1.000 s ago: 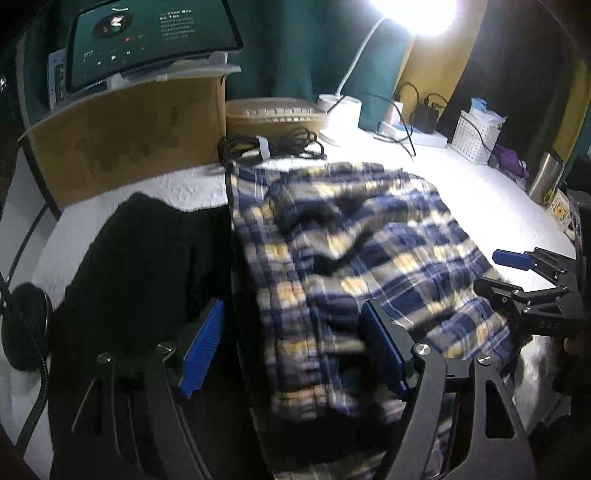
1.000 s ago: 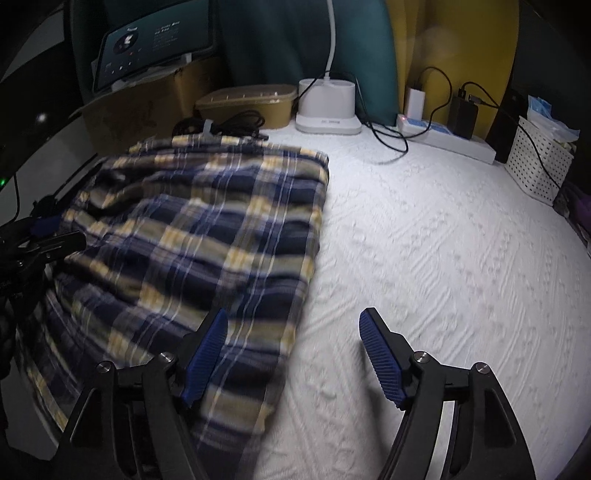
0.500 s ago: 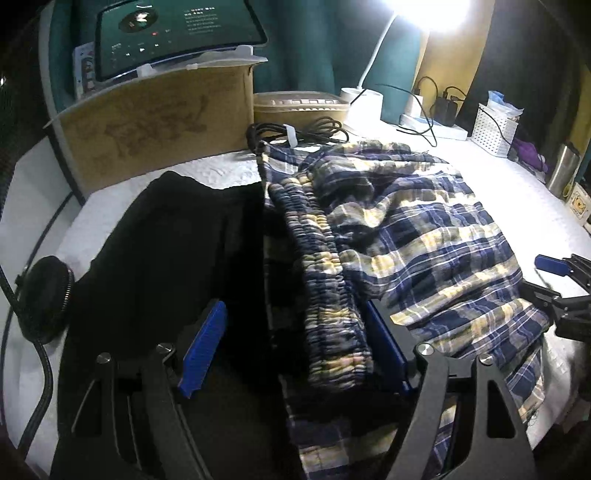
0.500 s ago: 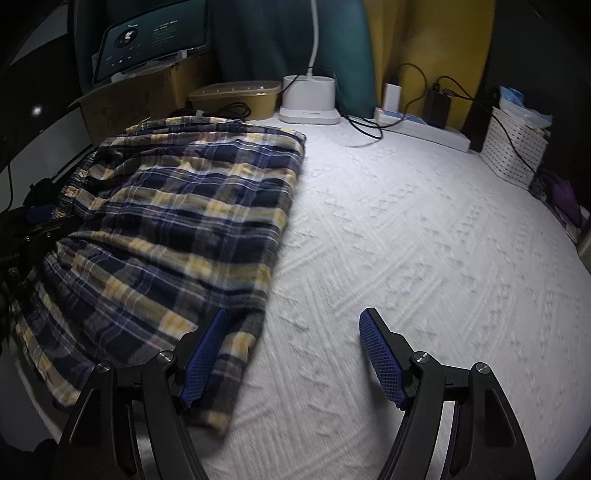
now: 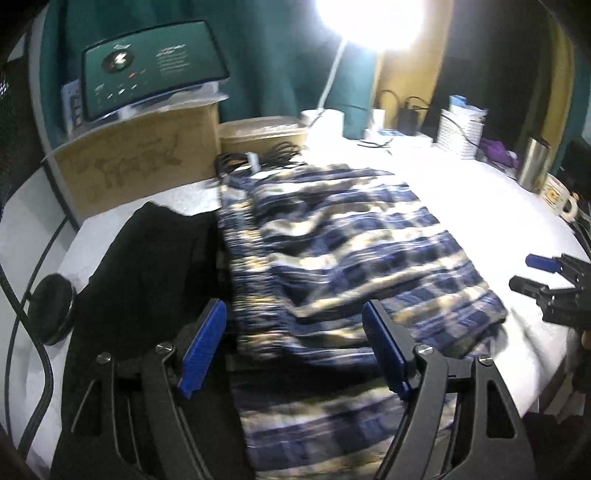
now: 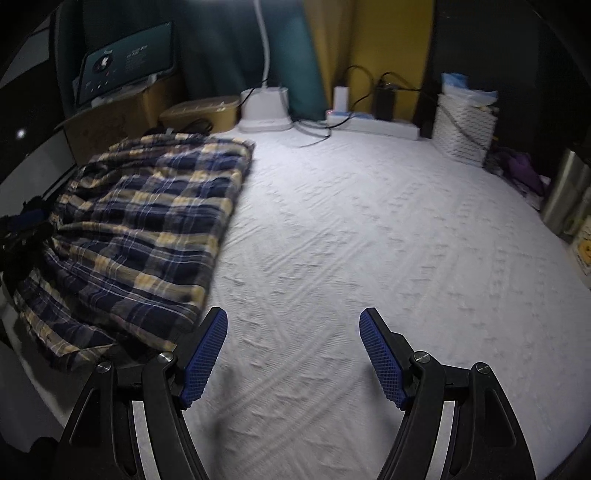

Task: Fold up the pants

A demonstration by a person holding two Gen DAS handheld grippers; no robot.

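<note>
Plaid cloth: navy, cream and yellow checked pants [image 5: 343, 266] lie folded in layers on the white textured bedspread [image 6: 369, 258], toward its left side, with a lower part of them hanging over the near edge.
Pants in right view: the pants [image 6: 136, 221] fill the left half; their near corner sits just beside the left finger of the right gripper [image 6: 293, 354].
Left gripper: the left gripper [image 5: 295, 350] hovers over the near part of the pants, jaws spread wide with nothing between the blue pads [image 5: 203, 347].
Right gripper: jaws apart and empty, over bare bedspread; from the left wrist it shows at the right edge [image 5: 535, 273], apart from the cloth.
Black garment: a dark garment [image 5: 147, 266] lies left of the pants, touching their left edge.
Far left: a cardboard box [image 5: 140, 162] carries a lit tablet screen [image 5: 147, 66].
Far middle: coiled black cable [image 5: 258, 157] lies at the pants' far end, before a tan lidded container [image 5: 262, 133]; a lamp [image 5: 369, 18] glares above.
Far right: white power strip [image 6: 373, 125], white perforated basket [image 6: 461, 129], steel tumbler [image 5: 533, 162] and a mug [image 5: 557, 195].
</note>
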